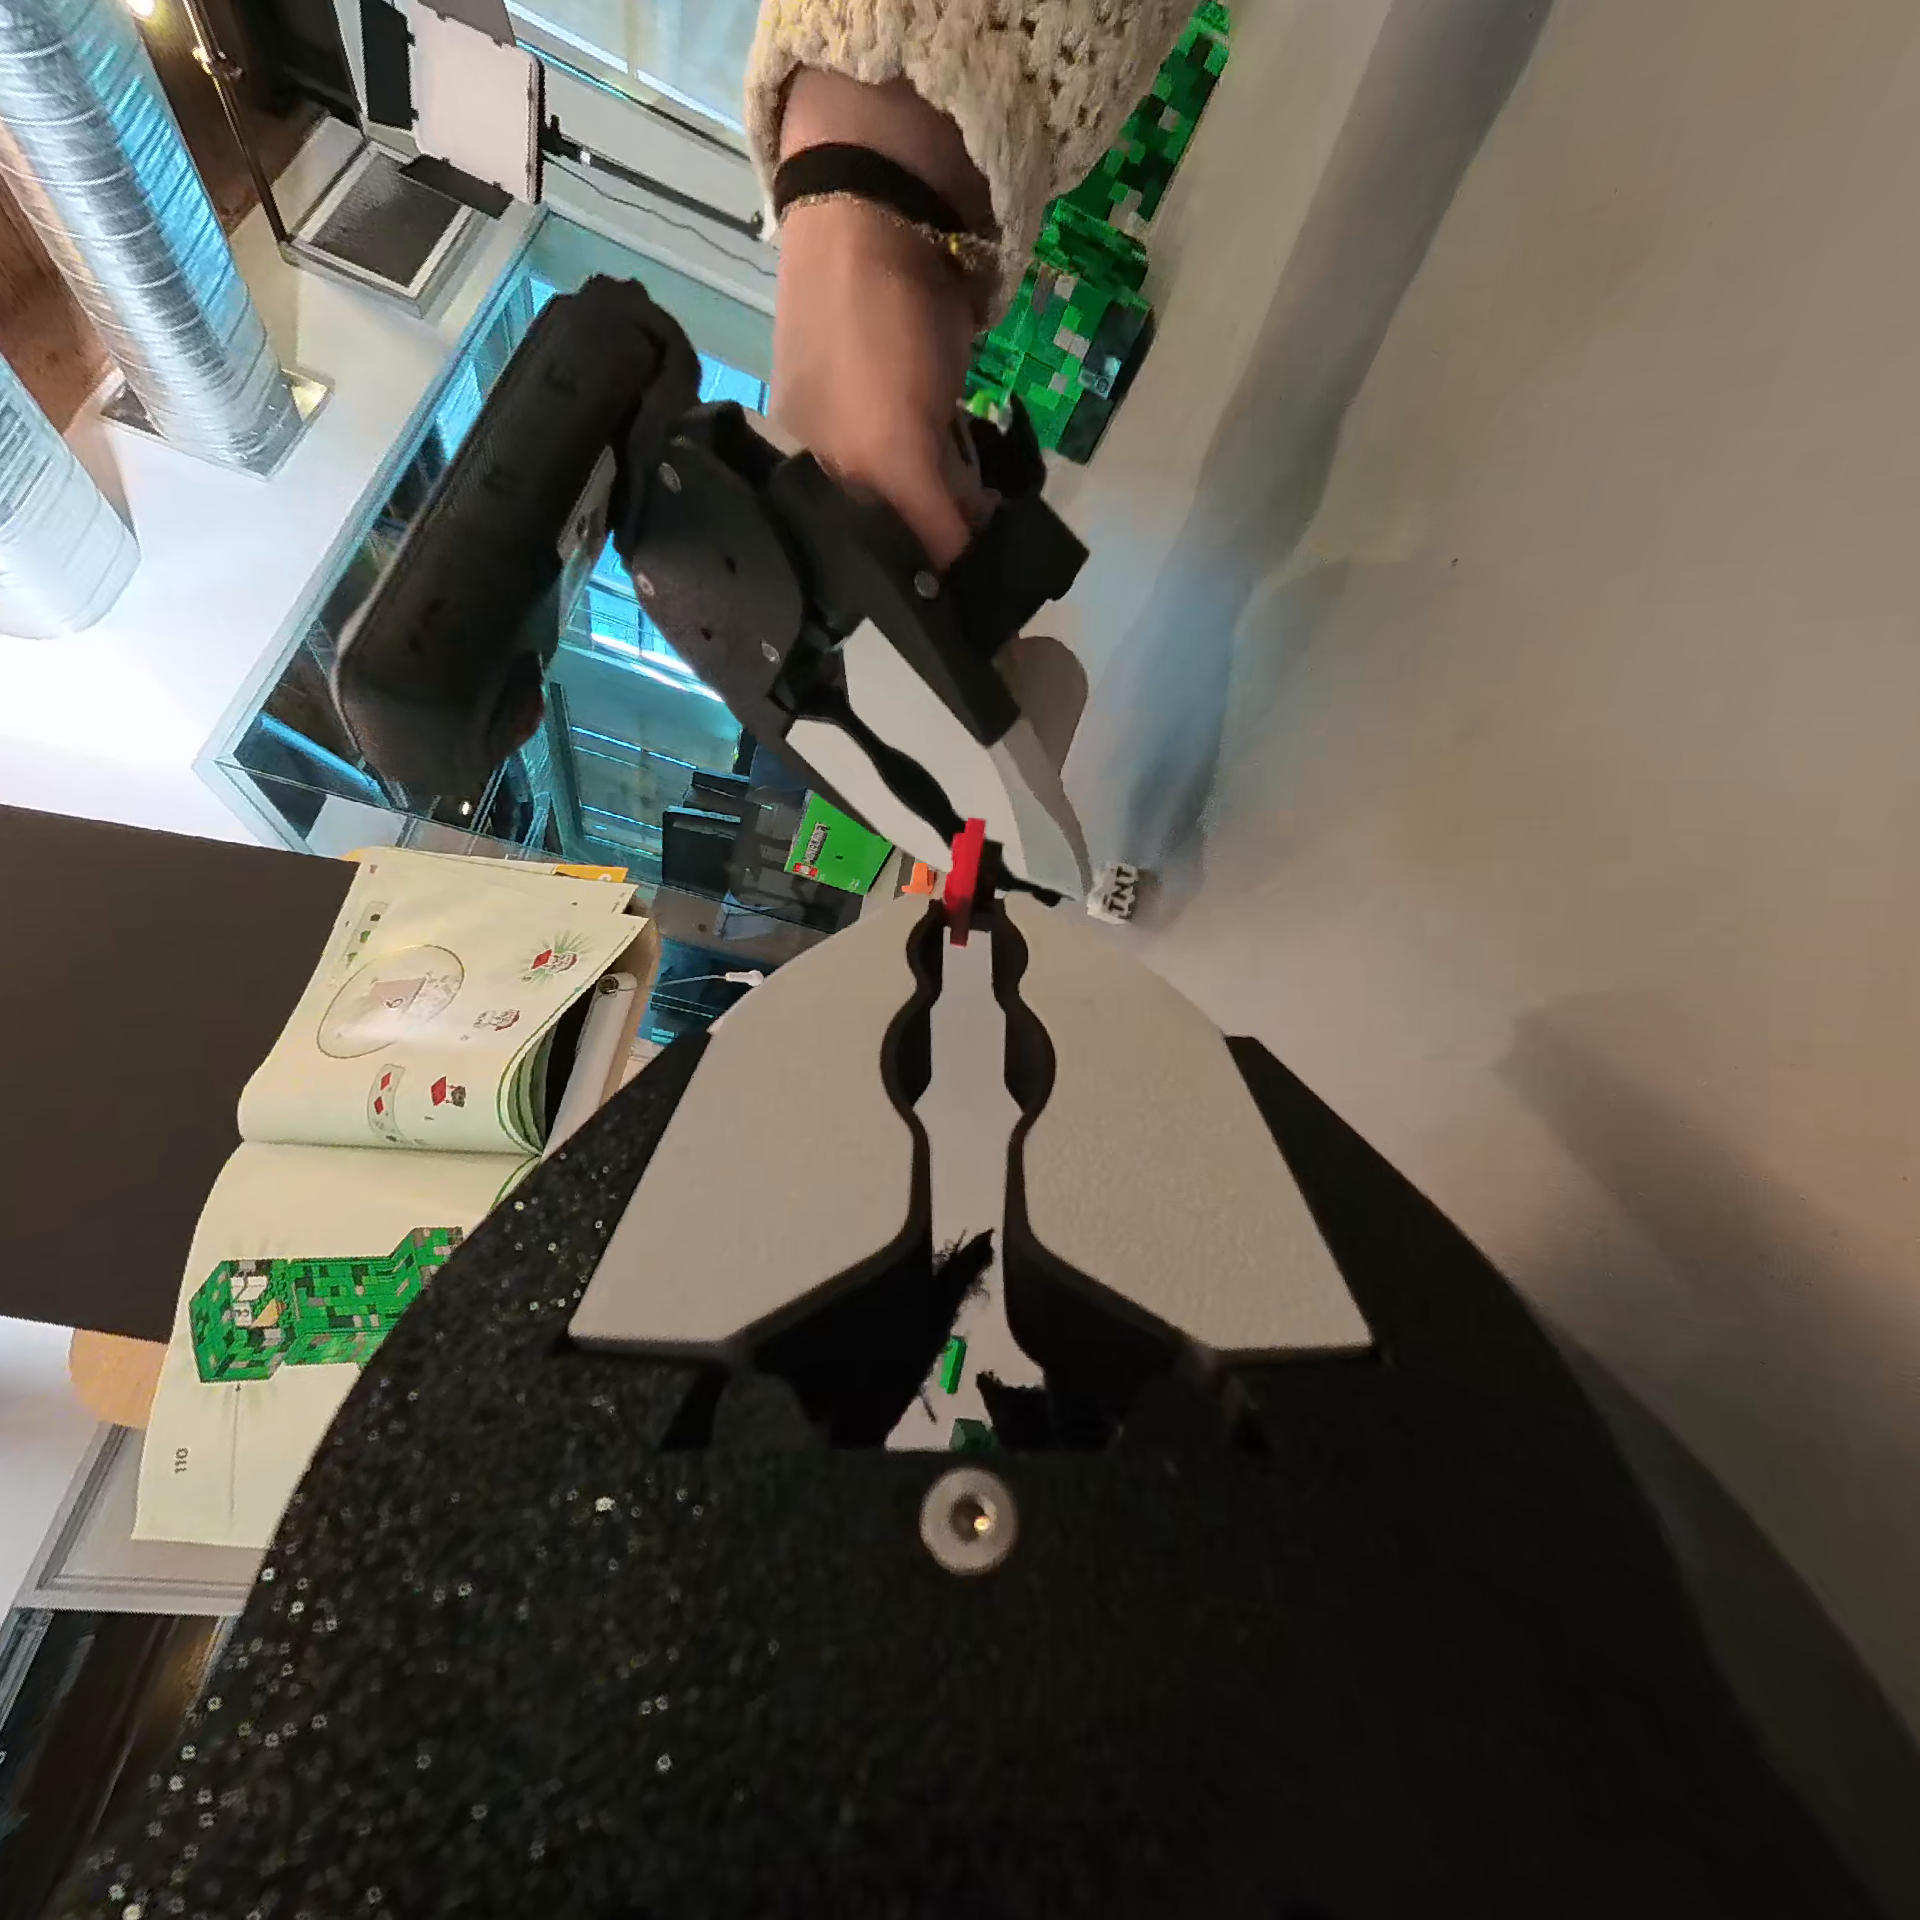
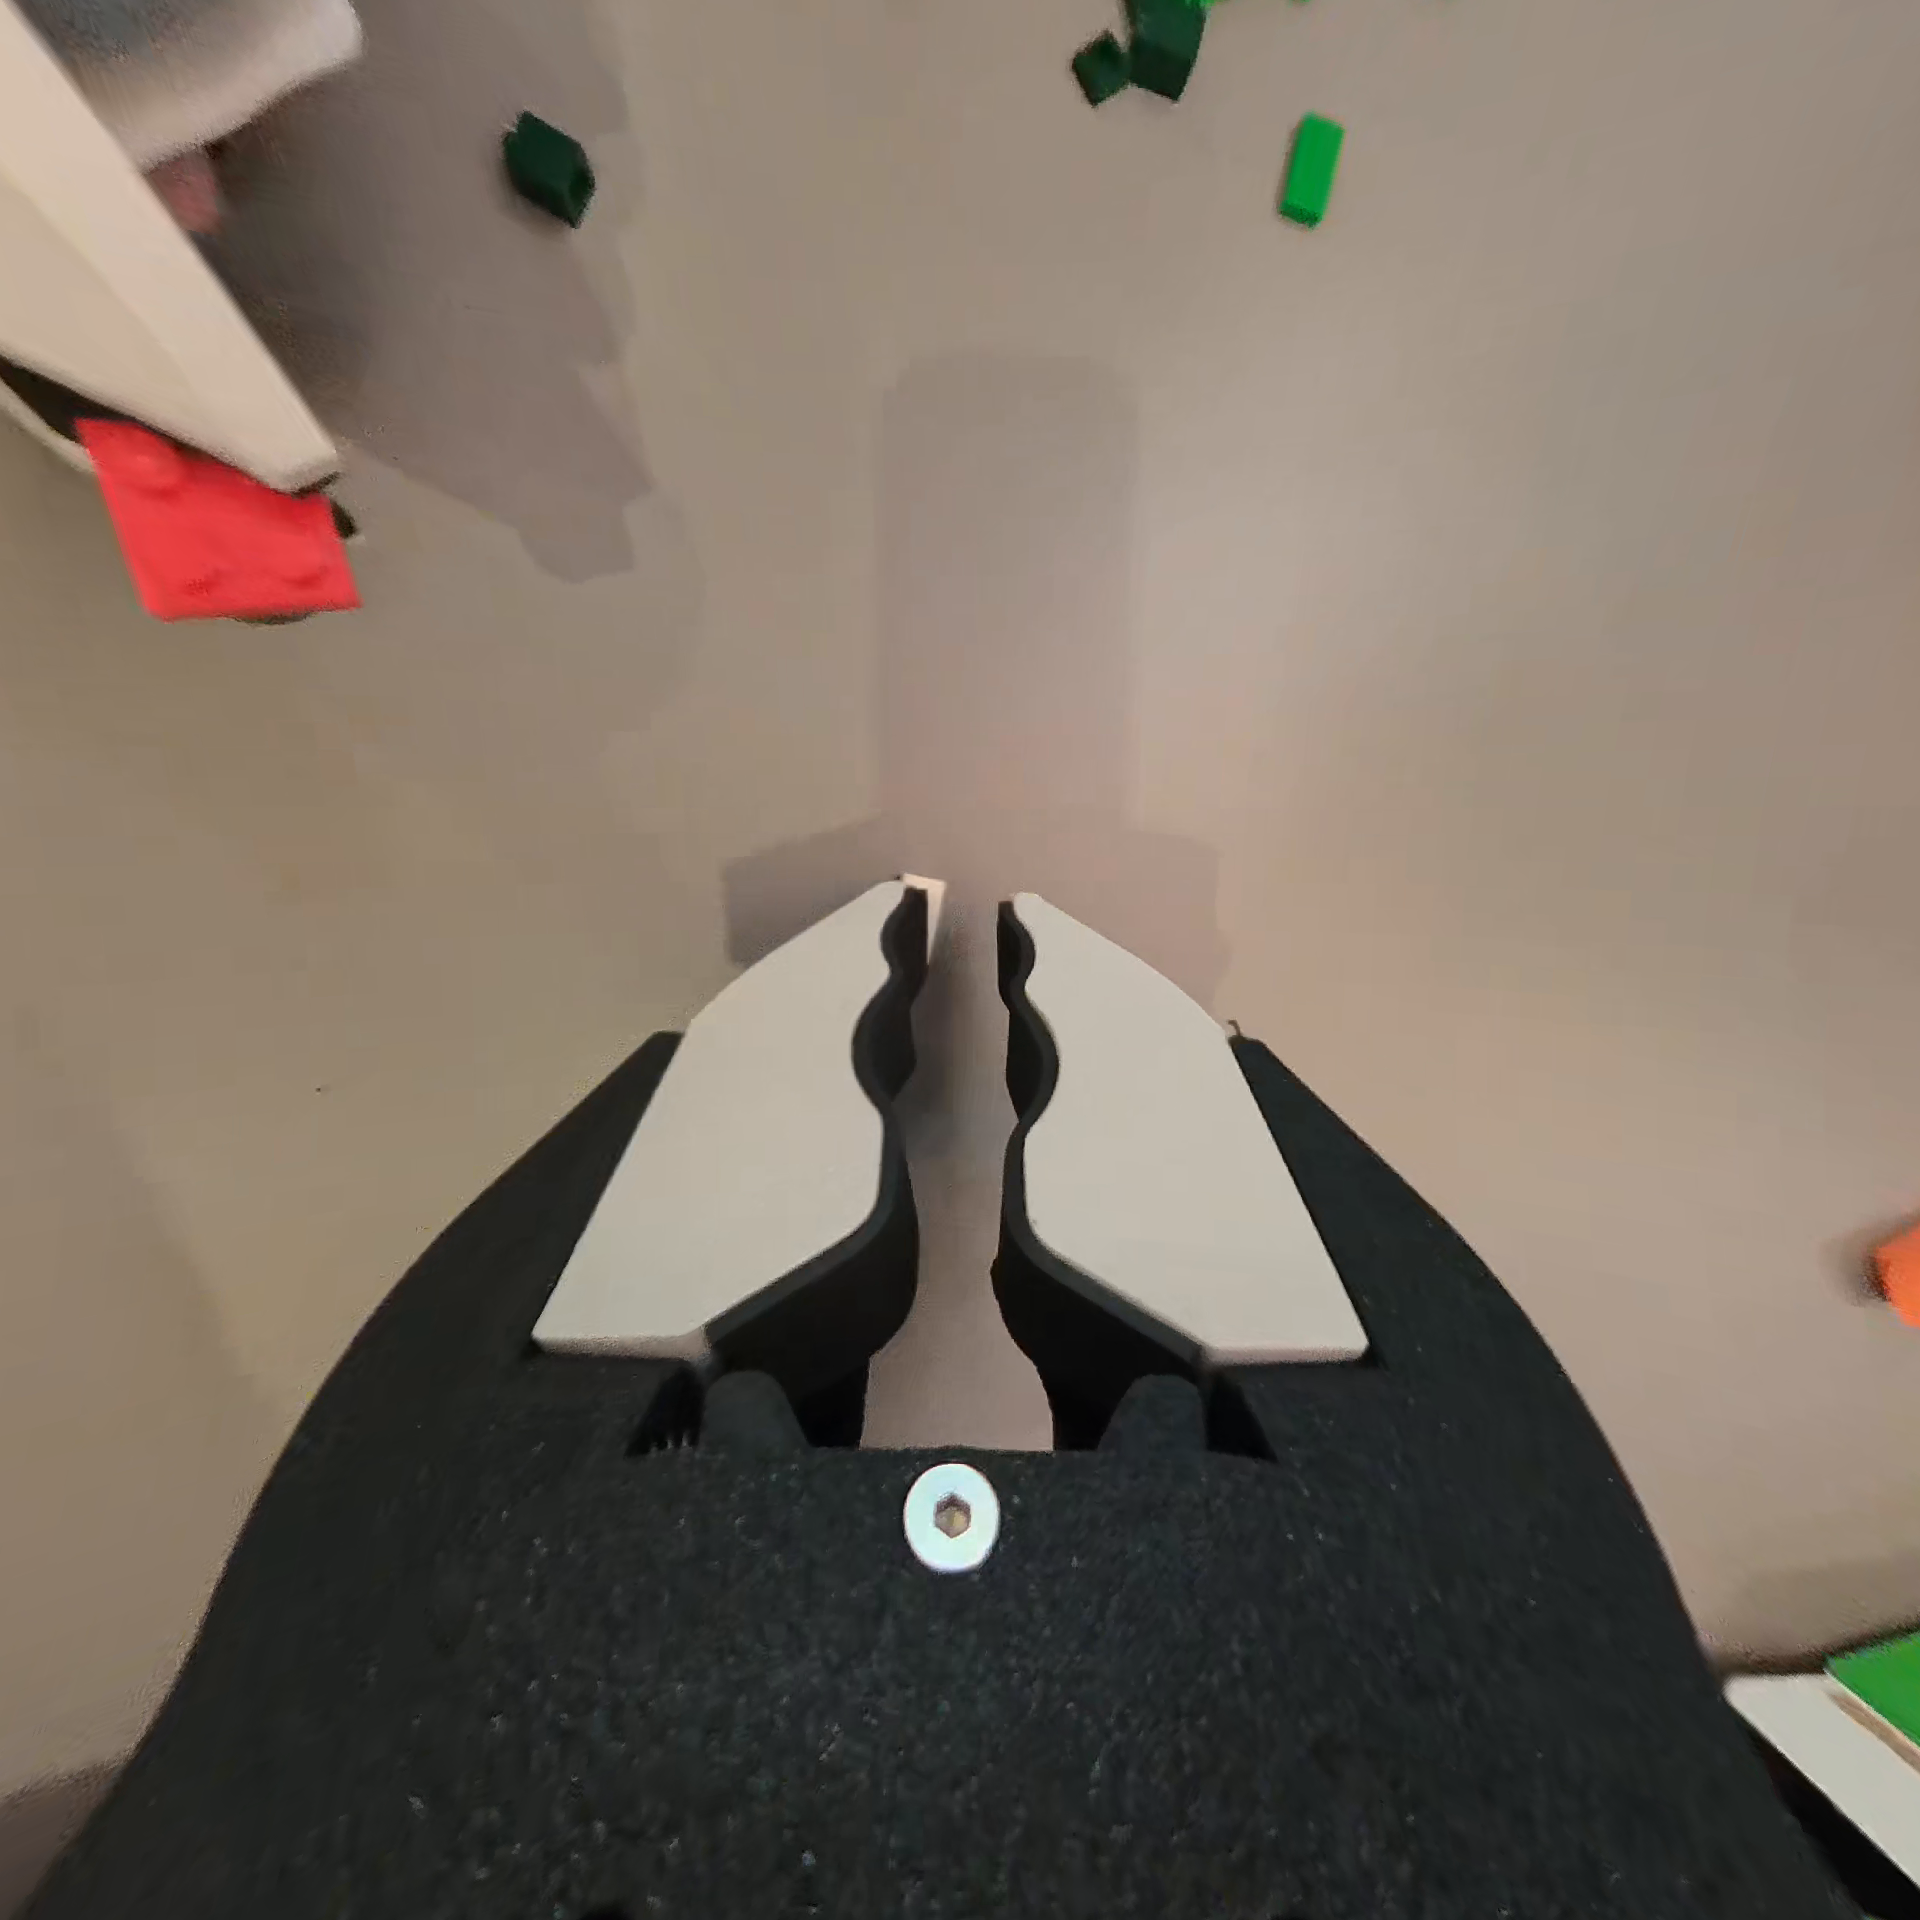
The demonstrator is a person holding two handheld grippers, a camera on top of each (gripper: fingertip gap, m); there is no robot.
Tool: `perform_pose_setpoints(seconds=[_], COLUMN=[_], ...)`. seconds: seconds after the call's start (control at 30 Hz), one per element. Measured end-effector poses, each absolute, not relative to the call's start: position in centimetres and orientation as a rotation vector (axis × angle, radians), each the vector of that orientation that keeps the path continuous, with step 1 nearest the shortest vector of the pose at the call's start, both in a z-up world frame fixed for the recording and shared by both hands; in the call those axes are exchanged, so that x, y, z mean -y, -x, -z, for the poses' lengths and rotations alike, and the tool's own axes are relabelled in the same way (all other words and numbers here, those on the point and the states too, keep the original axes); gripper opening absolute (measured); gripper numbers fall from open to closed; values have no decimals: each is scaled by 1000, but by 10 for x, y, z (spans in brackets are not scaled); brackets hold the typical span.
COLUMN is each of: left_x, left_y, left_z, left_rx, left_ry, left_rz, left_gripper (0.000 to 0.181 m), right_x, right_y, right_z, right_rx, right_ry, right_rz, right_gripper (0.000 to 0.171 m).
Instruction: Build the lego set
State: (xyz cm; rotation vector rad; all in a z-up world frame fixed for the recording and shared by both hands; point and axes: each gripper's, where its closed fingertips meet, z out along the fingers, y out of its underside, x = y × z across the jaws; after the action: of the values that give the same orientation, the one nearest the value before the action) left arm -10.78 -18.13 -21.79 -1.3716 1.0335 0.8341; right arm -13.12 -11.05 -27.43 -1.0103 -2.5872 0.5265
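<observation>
My left gripper (image 1: 968, 920) is shut on a thin red plate (image 1: 966, 873) and holds it edge-on above the pale table (image 1: 1558, 727). The plate also shows flat in the right wrist view (image 2: 223, 540), clamped at the tip of a left finger (image 2: 187, 332). My right gripper (image 2: 961, 899), held by a hand (image 1: 873, 395), points down at the table with its jaws a narrow gap apart. Only table shows between them. A small white printed brick (image 1: 1120, 894) sits at its tips, and a white edge (image 2: 923, 885) peeks past one fingertip.
A green blocky model (image 1: 1091, 312) lies on the table behind the hand. An open instruction booklet (image 1: 416, 1039) stands at the left. Loose dark green (image 2: 548, 166) and bright green (image 2: 1311, 166) bricks lie ahead of the right gripper. An orange piece (image 2: 1901, 1273) is at the right edge. The gap from one gripper's tips to the other's is roughly 9 cm. The right tips stand about 25 cm off the orange piece (image 2: 1901, 1273).
</observation>
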Motion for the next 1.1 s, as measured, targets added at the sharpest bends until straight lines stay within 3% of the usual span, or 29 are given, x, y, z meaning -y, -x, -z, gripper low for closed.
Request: perform_pose_setpoints(seconds=[0.1, 0.2, 0.73, 0.93, 1.0, 1.1], left_x=[182, 183, 184, 184, 185, 186], left_y=[109, 112, 112, 111, 110, 109], left_z=[217, 214, 213, 213, 213, 209], left_rx=[-1030, -1013, -1014, -1021, -1022, -1024], left_ry=[1369, 1367, 1355, 1349, 1347, 1327], left_rz=[-845, -864, -860, -862, -864, -867], left_gripper=[8, 8, 8, 8, 8, 8], right_x=[111, 111, 105, 113, 111, 124], right_y=[134, 130, 119, 124, 124, 122], right_z=[276, 278, 271, 284, 287, 269], right_rx=[2595, 2625, 2637, 2676, 2689, 2732], right_ry=[1026, 1023, 1050, 1092, 1097, 991], right_rz=[-507, -485, -530, -555, -529, -652], right_gripper=[12, 0, 18, 17, 8, 7])
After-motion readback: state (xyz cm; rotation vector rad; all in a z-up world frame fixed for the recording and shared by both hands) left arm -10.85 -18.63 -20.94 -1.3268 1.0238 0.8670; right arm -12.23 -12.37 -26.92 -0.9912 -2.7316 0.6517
